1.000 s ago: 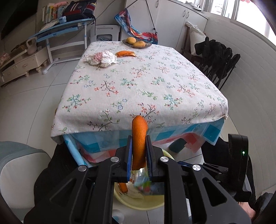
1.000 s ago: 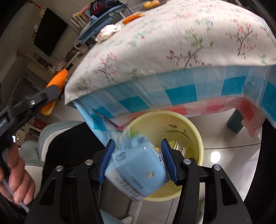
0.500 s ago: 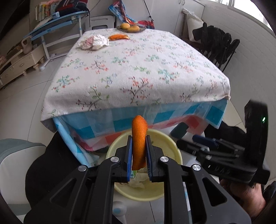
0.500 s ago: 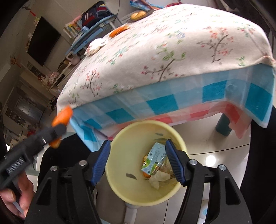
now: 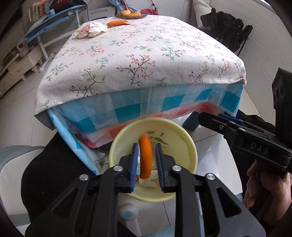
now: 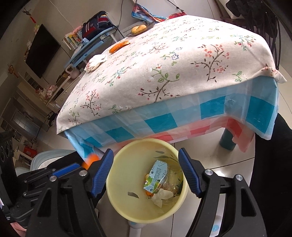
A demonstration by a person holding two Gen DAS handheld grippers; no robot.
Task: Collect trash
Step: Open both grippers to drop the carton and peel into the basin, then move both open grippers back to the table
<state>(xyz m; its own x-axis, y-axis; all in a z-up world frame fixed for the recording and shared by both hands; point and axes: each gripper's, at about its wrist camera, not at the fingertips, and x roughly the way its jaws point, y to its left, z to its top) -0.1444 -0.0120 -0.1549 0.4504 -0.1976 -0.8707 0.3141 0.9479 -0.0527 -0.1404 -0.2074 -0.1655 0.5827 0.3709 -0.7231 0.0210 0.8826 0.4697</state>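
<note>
Your left gripper (image 5: pixel 146 160) hangs over the yellow bin (image 5: pixel 189 145) on the floor at the near edge of the worktop (image 5: pixel 146 54), its jaws opening, with the orange peel (image 5: pixel 145 156) upright and blurred in the gap between the blue pads; daylight shows on either side of it, so the pads no longer press on it. Your right gripper (image 6: pixel 146 173) is held above the same bin (image 6: pixel 116 175), its jaws spreading wide with nothing between them. Down in the bin lie a small green-and-white carton (image 6: pixel 157 175), crumpled tissue (image 6: pixel 160 196) and some clear plastic. Your right hand (image 5: pixel 264 189) shows at the edge of the left wrist view, wrapped round its handle. On the far side of the floral cloth, well apart from the bin, a crumpled wrapper (image 5: pixel 89 30) and a second orange peel (image 5: pixel 117 22) lie near each other, with a dish of fruit (image 5: pixel 130 13) beyond them.
</note>
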